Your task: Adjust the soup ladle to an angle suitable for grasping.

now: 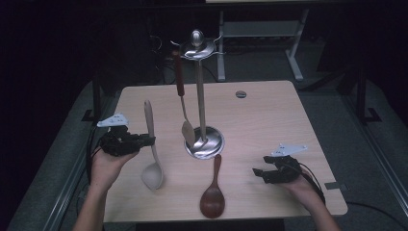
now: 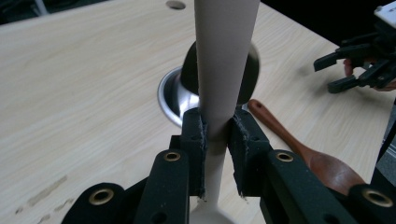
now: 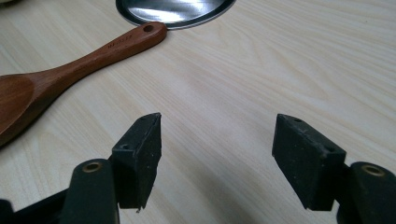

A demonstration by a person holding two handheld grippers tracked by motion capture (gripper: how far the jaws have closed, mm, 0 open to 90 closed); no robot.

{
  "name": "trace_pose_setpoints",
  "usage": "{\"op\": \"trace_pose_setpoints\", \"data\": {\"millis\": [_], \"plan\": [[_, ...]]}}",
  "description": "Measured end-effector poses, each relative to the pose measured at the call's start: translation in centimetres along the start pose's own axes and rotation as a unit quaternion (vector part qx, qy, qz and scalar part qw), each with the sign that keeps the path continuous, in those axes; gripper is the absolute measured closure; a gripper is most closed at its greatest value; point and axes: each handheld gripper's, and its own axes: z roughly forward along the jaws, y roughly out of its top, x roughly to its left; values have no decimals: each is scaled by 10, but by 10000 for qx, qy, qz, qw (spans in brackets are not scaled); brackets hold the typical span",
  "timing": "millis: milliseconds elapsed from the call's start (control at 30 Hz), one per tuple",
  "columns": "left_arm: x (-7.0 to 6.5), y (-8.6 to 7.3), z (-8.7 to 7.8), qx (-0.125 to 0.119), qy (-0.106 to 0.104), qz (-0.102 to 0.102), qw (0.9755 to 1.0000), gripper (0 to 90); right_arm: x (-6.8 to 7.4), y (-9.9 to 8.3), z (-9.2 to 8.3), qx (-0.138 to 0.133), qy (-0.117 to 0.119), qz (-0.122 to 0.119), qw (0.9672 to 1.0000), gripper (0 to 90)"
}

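Left tongs (image 2: 216,135) pinch the pale ladle (image 2: 224,60) by its handle, bowl hanging below them. Right tongs (image 3: 217,158) we see spread apart over the table (image 3: 261,70), gripping nothing, brown spoon (image 3: 70,70) beyond their left jaw.

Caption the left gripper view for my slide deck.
Left tool clamps a pale ladle's handle above the steel rack base.

Three long-handled kitchen utensils are in sight: one pale ladle (image 1: 153,159), one dark brown wooden spoon (image 1: 213,190), and one spatula with a reddish handle (image 1: 183,103). There is one metal utensil stand (image 1: 203,91), made of a single pole, one round base and one round top. There are two claws, a left claw (image 1: 144,140) and a right claw (image 1: 260,174), and one counter (image 1: 269,125), with one small round hole (image 1: 241,94).
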Motion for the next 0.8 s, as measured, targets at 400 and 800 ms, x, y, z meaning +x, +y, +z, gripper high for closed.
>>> {"op": "trace_pose_setpoints", "data": {"millis": [400, 800], "plan": [[-34, 15, 3, -302, -316, 391, 9983, 766, 0, 6, -7, -279, 43, 117, 9995, 377], [-65, 26, 23, -341, -511, 649, 9960, 766, 22, 41, -20, -863, 204, 236, 9958, 522]]}}
